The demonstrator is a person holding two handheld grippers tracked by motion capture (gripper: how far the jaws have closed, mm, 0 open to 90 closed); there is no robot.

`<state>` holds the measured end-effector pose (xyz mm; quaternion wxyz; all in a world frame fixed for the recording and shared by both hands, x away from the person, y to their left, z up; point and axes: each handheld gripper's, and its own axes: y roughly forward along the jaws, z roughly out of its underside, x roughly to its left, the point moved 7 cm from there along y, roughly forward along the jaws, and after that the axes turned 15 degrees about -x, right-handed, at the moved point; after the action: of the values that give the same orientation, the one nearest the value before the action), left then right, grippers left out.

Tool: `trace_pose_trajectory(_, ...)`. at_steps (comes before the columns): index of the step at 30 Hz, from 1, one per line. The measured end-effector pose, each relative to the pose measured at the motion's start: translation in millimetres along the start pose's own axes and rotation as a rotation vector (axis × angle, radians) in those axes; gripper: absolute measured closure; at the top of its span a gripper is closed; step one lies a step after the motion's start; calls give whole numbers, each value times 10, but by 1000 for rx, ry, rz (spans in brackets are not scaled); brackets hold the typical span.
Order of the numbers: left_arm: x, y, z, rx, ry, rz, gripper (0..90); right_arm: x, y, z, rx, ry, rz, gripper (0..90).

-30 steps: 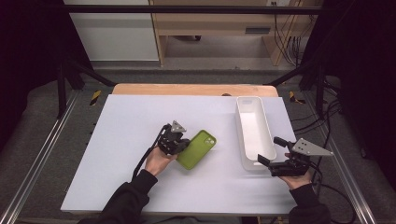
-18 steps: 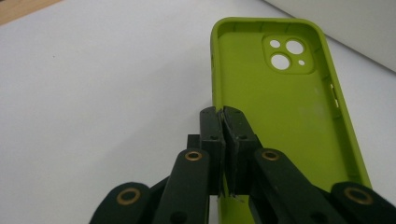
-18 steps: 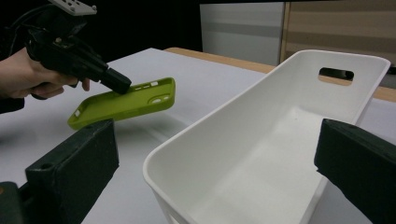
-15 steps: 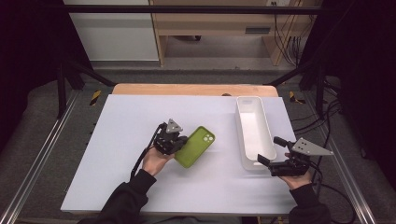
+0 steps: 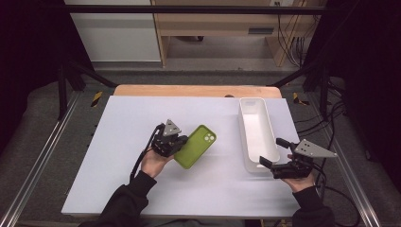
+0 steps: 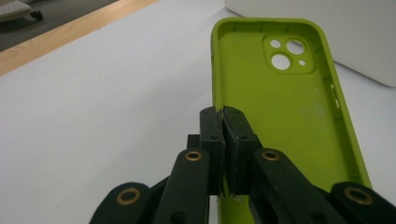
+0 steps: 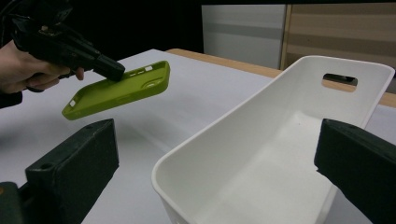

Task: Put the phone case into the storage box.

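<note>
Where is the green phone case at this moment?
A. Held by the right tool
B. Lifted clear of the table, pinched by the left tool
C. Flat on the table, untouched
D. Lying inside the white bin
B: the left tool pinches the green phone case by its side wall, above the table.

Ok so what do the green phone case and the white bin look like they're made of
Green phone case: probably silicone or soft plastic, with a matte, even surface, thin walls and moulded camera cutouts. Whether it flexes can't be told.

White bin: looks like rigid moulded plastic, smooth with a slight sheen, with rounded corners and a cut-out handle slot in its end wall.
</note>
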<state>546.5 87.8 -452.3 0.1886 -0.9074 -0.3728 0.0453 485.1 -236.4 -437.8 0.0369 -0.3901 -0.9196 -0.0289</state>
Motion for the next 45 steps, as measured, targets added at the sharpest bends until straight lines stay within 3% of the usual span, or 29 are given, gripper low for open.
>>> trace_pose_trajectory(21, -55, -184, -134, -69, 63, -14, 870, 148, 94, -67, 17, -25, -21, 2)
trace_pose_trajectory(32, -127, -242, -165, -75, 114, -19, 870, 305, 196, -77, 44, -30, -53, 3)
trace_pose_trajectory(45, -212, -276, -185, -91, 142, -5, 872, 433, 282, -74, 66, -42, -89, 4)
